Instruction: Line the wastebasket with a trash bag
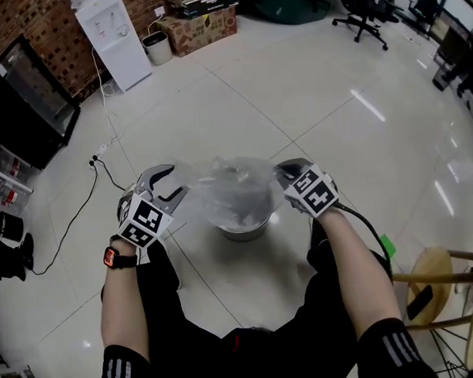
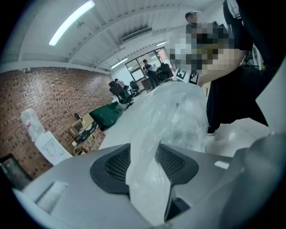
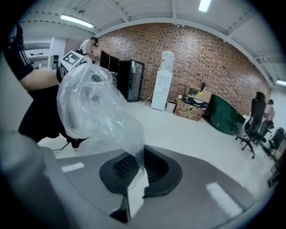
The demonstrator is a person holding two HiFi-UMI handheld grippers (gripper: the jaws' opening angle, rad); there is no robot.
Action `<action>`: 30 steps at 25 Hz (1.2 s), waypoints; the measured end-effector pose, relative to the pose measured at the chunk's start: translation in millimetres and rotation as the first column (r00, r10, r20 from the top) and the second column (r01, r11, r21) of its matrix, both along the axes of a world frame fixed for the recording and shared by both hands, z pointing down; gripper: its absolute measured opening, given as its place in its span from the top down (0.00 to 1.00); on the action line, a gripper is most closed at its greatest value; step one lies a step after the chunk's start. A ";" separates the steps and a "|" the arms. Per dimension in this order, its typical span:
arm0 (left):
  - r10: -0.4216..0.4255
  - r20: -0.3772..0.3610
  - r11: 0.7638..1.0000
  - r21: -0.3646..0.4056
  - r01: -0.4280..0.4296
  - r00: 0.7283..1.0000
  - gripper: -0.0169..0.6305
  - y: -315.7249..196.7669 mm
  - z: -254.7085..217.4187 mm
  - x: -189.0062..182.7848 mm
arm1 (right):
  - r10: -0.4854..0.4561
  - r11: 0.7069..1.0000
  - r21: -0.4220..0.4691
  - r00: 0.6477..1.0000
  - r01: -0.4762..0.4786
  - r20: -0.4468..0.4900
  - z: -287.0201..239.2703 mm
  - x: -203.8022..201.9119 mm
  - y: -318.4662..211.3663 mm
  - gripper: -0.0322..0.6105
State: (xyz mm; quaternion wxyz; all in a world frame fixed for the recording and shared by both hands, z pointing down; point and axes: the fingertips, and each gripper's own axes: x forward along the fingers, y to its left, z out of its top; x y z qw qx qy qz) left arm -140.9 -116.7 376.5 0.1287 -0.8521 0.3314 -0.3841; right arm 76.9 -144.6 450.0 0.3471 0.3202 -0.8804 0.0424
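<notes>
Over on the left, the left tongs (image 1: 176, 181) stood released. Its two jaws were apart, and a fold of the clear trash bag (image 1: 228, 183) ran through the gap, with the dark pads (image 2: 114, 167) not pinching it. The bag billowed between the two tools, stretched and puffed out right above the wastebasket (image 1: 243, 225). This was a small round metal pail on the pale tiled floor (image 1: 311, 96), just beyond the person's knees. The film hid the top of the pail and only its lower part showed, so I could not tell how far the bag reached inside. To the right, the right tongs (image 1: 285, 173) were clenched on the opposite edge of the bag. The plastic was nipped tight between its jaws, and a short strip poked out behind them. Nearer and further right, a wooden stool (image 1: 437, 266) stood on the floor.
</notes>
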 end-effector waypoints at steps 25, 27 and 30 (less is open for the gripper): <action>-0.024 0.113 0.973 -0.225 0.050 0.993 0.65 -20.7 63.4 -22.0 | -0.401 0.916 -0.233 0.784 0.327 -0.474 183.6 -92.7 26.7 0.77; -0.003 0.118 0.971 -0.236 0.031 0.993 0.66 -17.2 67.5 -15.0 | -0.410 0.911 -0.254 0.781 0.325 -0.471 178.8 -89.9 25.7 0.75; 0.018 0.117 0.970 -0.244 0.011 0.993 0.67 -14.2 70.5 -5.8 | -0.472 0.877 -0.338 0.743 0.341 -0.474 162.9 -75.6 33.9 0.69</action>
